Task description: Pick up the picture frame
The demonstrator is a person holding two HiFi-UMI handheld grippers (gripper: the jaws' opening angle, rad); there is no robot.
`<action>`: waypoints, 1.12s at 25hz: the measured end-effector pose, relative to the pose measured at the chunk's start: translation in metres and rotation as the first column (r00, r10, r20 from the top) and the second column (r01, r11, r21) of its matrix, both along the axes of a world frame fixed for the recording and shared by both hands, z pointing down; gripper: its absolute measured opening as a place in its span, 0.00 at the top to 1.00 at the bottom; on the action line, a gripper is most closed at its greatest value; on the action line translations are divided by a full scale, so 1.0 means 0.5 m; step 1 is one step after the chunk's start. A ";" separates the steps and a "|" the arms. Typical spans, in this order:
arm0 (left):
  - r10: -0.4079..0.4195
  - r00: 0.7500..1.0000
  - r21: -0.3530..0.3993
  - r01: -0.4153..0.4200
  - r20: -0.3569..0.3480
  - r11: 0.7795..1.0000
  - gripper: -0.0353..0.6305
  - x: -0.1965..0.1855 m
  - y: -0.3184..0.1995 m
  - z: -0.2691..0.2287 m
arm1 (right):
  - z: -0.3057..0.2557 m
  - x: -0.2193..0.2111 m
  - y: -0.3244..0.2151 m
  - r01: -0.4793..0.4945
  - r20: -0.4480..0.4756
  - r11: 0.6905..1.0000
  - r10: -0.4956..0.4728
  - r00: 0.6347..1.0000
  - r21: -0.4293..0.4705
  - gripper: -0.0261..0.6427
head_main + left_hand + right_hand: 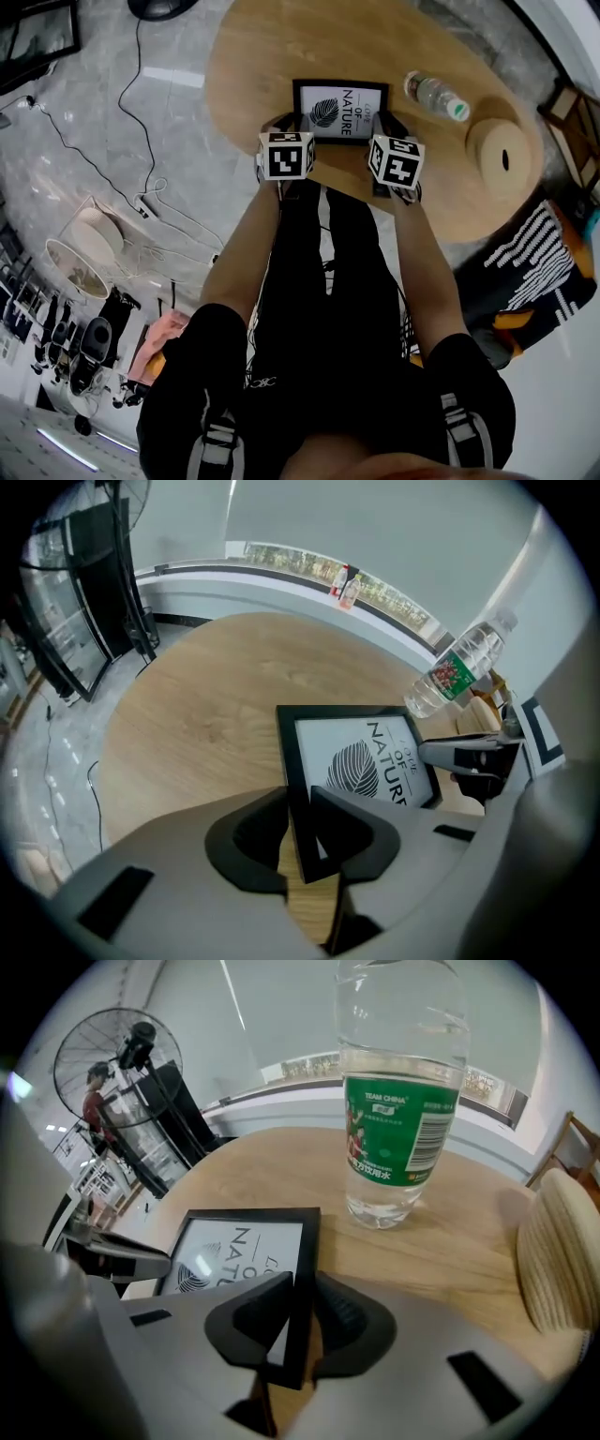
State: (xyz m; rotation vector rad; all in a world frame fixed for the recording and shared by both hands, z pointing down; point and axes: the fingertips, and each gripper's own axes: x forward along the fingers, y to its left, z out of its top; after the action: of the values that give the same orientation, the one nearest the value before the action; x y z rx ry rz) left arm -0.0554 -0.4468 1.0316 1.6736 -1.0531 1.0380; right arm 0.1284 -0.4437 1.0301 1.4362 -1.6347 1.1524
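Note:
A black picture frame point(339, 111) with a leaf print and the word NATURE lies flat on the round wooden table point(262, 56), near its front edge. My left gripper point(296, 137) stands steeply down over the frame's near left corner. In the left gripper view the frame's point(361, 761) left border sits between the jaws of my left gripper point(300, 832), and both pads touch it. My right gripper point(386, 141) is at the near right corner. In the right gripper view the jaws of my right gripper point(300, 1321) pinch the right border of the frame point(234, 1241).
A water bottle with a green label point(436, 96) stands just right of the frame, close to my right gripper point(401, 1101). A round woven cushion point(502, 155) lies further right. Cables point(141, 197) run over the floor at the left, and a wooden chair point(572, 112) is at the far right.

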 end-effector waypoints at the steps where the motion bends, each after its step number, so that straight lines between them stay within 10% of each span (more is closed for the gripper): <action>1: 0.004 1.000 0.007 -0.004 0.006 1.000 0.81 0.002 -0.002 -0.009 | -0.007 0.001 0.001 -0.008 -0.002 1.000 0.008 1.000 -0.006 0.83; 15: -0.010 0.997 0.312 0.032 -0.071 0.949 0.82 -0.019 -0.057 -0.542 | -0.531 -0.017 -0.043 0.019 0.024 0.949 -0.028 0.999 0.315 0.83; 23: -0.001 0.994 0.538 0.059 -0.107 0.841 0.82 -0.059 -0.049 -0.940 | -0.930 -0.054 -0.032 -0.014 0.050 0.843 -0.015 0.999 0.538 0.84; 28: 0.035 0.989 0.703 0.080 -0.147 0.706 0.82 -0.068 -0.085 -1.172 | -1.171 -0.062 -0.060 -0.014 0.030 0.698 -0.011 0.999 0.716 0.84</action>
State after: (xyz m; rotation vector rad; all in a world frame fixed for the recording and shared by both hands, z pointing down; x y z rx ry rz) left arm -0.0895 -0.4893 0.4457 2.2968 -1.4830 0.4694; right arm 0.0974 -0.4739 0.4445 1.8797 -2.2487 0.5138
